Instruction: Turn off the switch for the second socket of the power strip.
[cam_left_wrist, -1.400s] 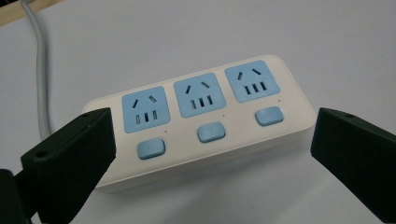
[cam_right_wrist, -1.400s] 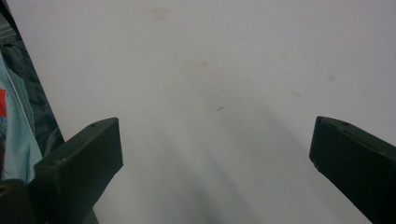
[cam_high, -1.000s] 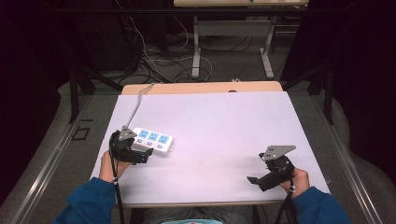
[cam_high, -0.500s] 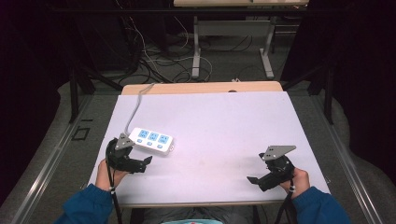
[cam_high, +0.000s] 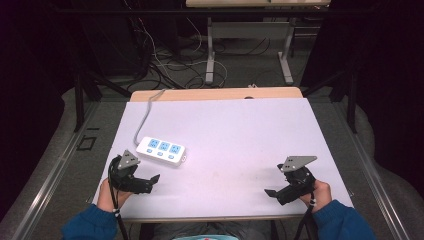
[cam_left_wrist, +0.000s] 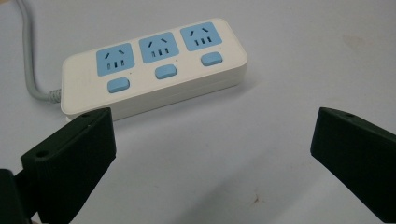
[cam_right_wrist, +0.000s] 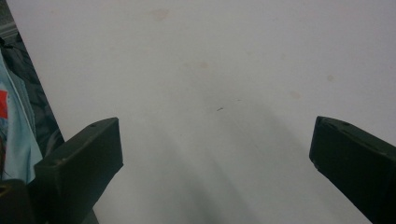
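A white power strip (cam_high: 161, 151) with three blue sockets and three blue buttons lies flat on the left part of the white table (cam_high: 240, 130). Its grey cable (cam_high: 144, 114) runs off over the back edge. My left gripper (cam_high: 151, 183) is open, low over the table just in front of the strip and apart from it. In the left gripper view the strip (cam_left_wrist: 154, 67) lies beyond the wide-open gripper (cam_left_wrist: 212, 126), cable (cam_left_wrist: 31, 70) at left. My right gripper (cam_high: 271, 192) is open near the front right, with bare table between its jaws (cam_right_wrist: 215, 130).
A strip of wooden tabletop (cam_high: 220, 94) shows behind the white surface. Beyond it are tangled floor cables (cam_high: 170, 60) and the metal legs (cam_high: 210, 50) of another table. The table's front edge and light blue clothing (cam_right_wrist: 14, 121) show at the left of the right gripper view.
My left gripper has drawn back from the power strip's near end toward the front edge, with its jaws empty. The strip and the right gripper have stayed put.
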